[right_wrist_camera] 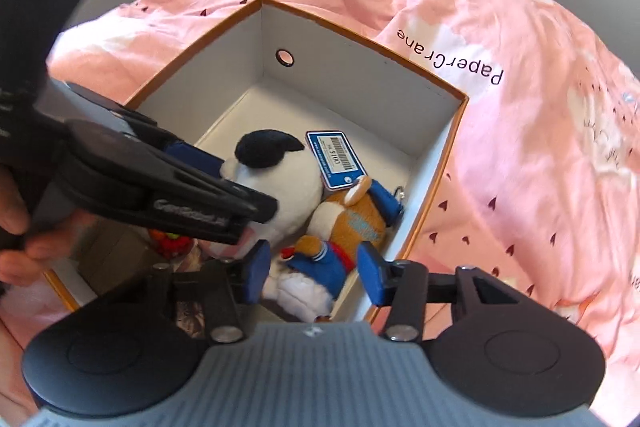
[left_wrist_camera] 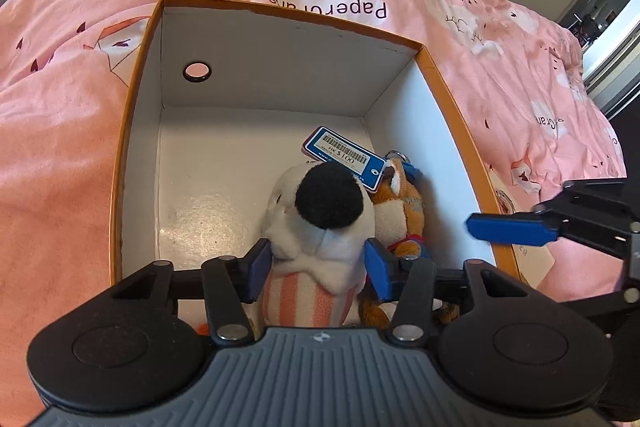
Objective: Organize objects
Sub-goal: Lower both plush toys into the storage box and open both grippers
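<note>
1. Here the white plush toy (left_wrist_camera: 316,227) has a round white head with one large black ear patch, a pale snout and a pink-and-white striped body; a blue-edged price tag (left_wrist_camera: 344,157) with a barcode lies by its head.
2. Just beside it on the side toward the box's right wall lies an orange plush toy (right_wrist_camera: 344,223) with a cream face, blue clothing, a red trim and a blue strap ending in a metal ring.
3. Both toys sit inside the box (left_wrist_camera: 132,131), an open carton with an orange rim, white inner walls and a round hole in its far wall. The white toy is near the box's near wall, about mid-width; the orange one is against the box's right wall. The far half of the box floor is bare.
4. The box rests on a pink bedspread (left_wrist_camera: 64,131) printed with clouds and small cranes.
5. The left gripper (left_wrist_camera: 316,263) pinches the white toy's neck between its blue pads.
6. The right gripper (right_wrist_camera: 308,275) hangs over the box's near right corner, its blue pads spread on either side of the orange toy's lower body without pressing it.
</note>
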Demonstrator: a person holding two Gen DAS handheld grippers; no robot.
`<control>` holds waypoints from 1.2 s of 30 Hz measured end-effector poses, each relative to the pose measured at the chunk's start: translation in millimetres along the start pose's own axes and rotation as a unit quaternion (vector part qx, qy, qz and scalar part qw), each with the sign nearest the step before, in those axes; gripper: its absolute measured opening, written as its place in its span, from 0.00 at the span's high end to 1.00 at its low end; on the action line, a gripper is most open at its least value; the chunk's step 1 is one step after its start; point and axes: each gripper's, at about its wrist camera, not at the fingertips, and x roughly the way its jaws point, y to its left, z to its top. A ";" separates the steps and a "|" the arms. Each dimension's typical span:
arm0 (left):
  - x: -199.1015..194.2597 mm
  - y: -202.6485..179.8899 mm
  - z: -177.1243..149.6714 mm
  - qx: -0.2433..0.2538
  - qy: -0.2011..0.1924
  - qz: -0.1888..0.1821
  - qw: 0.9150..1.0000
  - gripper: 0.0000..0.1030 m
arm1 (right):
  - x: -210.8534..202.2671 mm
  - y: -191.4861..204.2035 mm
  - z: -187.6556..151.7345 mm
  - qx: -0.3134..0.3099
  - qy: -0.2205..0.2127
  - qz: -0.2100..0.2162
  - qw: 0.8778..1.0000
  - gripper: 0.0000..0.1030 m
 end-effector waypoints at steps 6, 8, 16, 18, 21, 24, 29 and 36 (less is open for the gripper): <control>5.2 7.5 1.9 -0.050 -0.005 -0.018 0.999 0.49 | 20.0 9.5 -2.1 -0.027 0.024 0.012 0.999 0.68; 11.5 10.6 1.4 -0.072 0.004 -0.027 0.997 0.49 | 27.0 8.8 -4.0 -0.025 0.034 0.007 0.999 0.78; 17.9 2.5 -3.2 -0.060 0.006 -0.021 0.998 0.50 | 34.3 4.8 -12.4 -0.005 0.052 0.017 0.999 0.88; 15.5 1.2 -3.2 -0.050 0.001 -0.019 0.999 0.48 | 31.3 4.3 -12.7 0.000 0.048 0.021 0.999 0.88; 10.4 1.4 -5.6 -0.041 -0.015 -0.013 0.999 0.46 | 21.4 1.2 -13.6 0.023 0.030 0.031 0.999 0.87; 3.1 -1.4 -7.6 -0.030 -0.030 -0.003 0.999 0.46 | 12.5 -0.2 -12.2 0.035 0.007 0.028 0.999 0.77; -9.5 -5.4 -7.5 -0.015 -0.044 0.002 0.999 0.46 | 19.8 10.6 -2.2 -0.034 0.002 -0.012 0.999 0.68; 3.3 5.5 -8.8 -0.031 -0.020 -0.012 0.999 0.67 | 51.2 13.9 -1.1 -0.080 0.017 -0.047 0.996 0.68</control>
